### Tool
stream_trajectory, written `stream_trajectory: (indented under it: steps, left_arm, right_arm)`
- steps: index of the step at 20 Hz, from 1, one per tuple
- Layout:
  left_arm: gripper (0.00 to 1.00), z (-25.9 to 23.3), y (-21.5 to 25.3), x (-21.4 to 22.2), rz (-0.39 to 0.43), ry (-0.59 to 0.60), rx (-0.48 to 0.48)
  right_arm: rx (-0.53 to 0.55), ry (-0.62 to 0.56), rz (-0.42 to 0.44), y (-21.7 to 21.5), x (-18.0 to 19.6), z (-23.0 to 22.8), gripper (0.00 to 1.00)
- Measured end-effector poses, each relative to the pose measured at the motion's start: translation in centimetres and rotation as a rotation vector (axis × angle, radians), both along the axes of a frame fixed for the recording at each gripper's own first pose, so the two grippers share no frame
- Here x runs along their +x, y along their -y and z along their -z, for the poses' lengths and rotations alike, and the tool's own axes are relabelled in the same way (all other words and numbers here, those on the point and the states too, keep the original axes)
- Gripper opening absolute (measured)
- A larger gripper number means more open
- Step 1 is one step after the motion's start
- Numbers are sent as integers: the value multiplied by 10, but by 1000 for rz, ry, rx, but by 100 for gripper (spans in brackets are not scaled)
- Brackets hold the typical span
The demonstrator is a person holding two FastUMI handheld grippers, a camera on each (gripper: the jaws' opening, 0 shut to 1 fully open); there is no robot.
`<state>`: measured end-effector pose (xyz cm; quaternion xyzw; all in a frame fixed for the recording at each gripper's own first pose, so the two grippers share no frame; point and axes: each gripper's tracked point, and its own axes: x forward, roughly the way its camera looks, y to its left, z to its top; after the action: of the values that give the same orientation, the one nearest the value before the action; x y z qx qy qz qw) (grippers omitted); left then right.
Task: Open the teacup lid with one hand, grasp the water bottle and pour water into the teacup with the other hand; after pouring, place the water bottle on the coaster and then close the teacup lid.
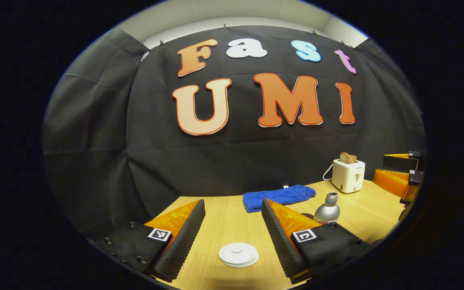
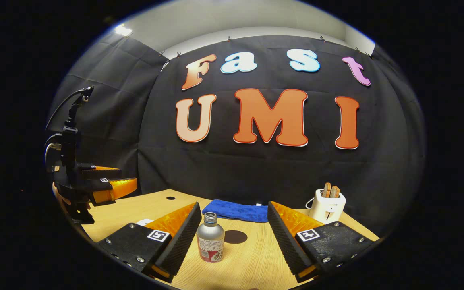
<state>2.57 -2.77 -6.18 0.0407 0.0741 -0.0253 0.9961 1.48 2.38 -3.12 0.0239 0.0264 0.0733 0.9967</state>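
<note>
Between the left gripper's [image 1: 234,225] wide ribbed fingers: round white teacup lid [image 1: 238,254]. Right gripper [image 2: 234,233] spread around the unheld silver water bottle [image 2: 210,237], label unreadable; dark coaster [image 2: 235,237] possibly behind, mid-table [image 2: 256,262].

The lid [image 1: 238,254] is a round white disc with a small raised centre, sitting flat over the cup at the near edge of the table. The bottle [image 2: 210,237] is silver metal with an uncapped threaded neck, standing upright. The coaster [image 2: 235,237] is a dark round disc, lying flat just behind the bottle.
</note>
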Motion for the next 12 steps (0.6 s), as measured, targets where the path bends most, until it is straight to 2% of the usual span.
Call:
stream_trajectory:
  steps: [6,10,12]
  left_arm:
    - [95,45,0,6,7,-101,46]
    - [96,78,8,13,36,-153,37]
    - [93,98,11,16,54,-197,33]
  right_arm:
    - [30,-54,-36,-10,12,30,99]
    - [36,-119,-70,-18,22,57,99]
    - [23,-132,-81,-20,22,66,99]
